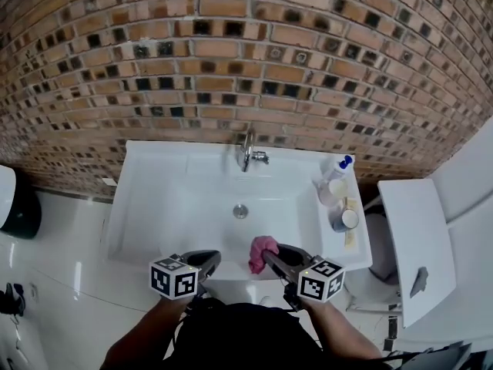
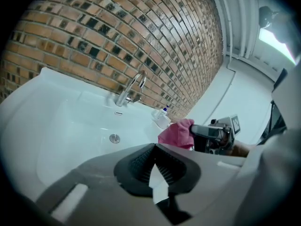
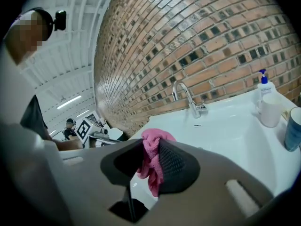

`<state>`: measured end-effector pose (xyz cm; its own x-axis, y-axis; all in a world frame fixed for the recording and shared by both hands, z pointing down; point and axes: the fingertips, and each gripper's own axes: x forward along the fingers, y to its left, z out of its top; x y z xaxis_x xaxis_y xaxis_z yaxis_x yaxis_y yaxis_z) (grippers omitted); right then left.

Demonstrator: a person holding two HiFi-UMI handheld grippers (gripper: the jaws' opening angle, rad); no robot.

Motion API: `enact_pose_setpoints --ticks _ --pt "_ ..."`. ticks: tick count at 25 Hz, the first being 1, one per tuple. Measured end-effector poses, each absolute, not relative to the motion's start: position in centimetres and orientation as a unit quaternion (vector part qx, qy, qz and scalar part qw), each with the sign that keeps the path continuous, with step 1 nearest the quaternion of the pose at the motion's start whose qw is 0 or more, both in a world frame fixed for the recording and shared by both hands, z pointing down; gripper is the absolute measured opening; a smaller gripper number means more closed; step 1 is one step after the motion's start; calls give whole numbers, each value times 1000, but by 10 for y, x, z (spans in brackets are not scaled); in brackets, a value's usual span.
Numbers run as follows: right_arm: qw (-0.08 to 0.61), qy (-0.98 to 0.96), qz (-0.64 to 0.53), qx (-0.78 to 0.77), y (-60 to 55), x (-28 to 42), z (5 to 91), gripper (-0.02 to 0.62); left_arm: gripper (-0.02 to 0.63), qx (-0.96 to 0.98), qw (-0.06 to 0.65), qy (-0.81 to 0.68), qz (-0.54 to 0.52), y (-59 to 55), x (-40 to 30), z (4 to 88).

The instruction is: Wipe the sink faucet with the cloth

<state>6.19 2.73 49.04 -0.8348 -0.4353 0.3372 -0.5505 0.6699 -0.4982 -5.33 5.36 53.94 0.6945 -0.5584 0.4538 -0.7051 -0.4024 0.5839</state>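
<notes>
The chrome faucet (image 1: 246,151) stands at the back middle of the white sink (image 1: 146,206), against the brick wall. My right gripper (image 1: 271,257) hovers over the sink's front edge, shut on a bunched pink cloth (image 1: 262,251). In the right gripper view the cloth (image 3: 153,166) hangs between the dark pads, and the faucet (image 3: 186,95) is well ahead. My left gripper (image 1: 205,260) is beside it at the front edge, shut with nothing in it. The left gripper view shows the faucet (image 2: 130,88) far off and the cloth (image 2: 178,133) to the right.
A pump bottle (image 1: 337,168) and two cups (image 1: 344,219) stand on the sink's right ledge. The drain (image 1: 240,211) lies mid-basin. A white toilet cover (image 1: 412,245) is at the right, a dark bin (image 1: 19,203) at the left on the tiled floor.
</notes>
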Motion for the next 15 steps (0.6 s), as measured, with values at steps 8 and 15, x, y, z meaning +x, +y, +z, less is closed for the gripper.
enact_pose_setpoints --ticks 8,15 --pt "95 -910 304 266 36 69 494 92 3 828 380 -388 137 52 -41 544" --pt "84 -901 321 280 40 78 506 92 6 830 377 -379 159 49 -35 546"
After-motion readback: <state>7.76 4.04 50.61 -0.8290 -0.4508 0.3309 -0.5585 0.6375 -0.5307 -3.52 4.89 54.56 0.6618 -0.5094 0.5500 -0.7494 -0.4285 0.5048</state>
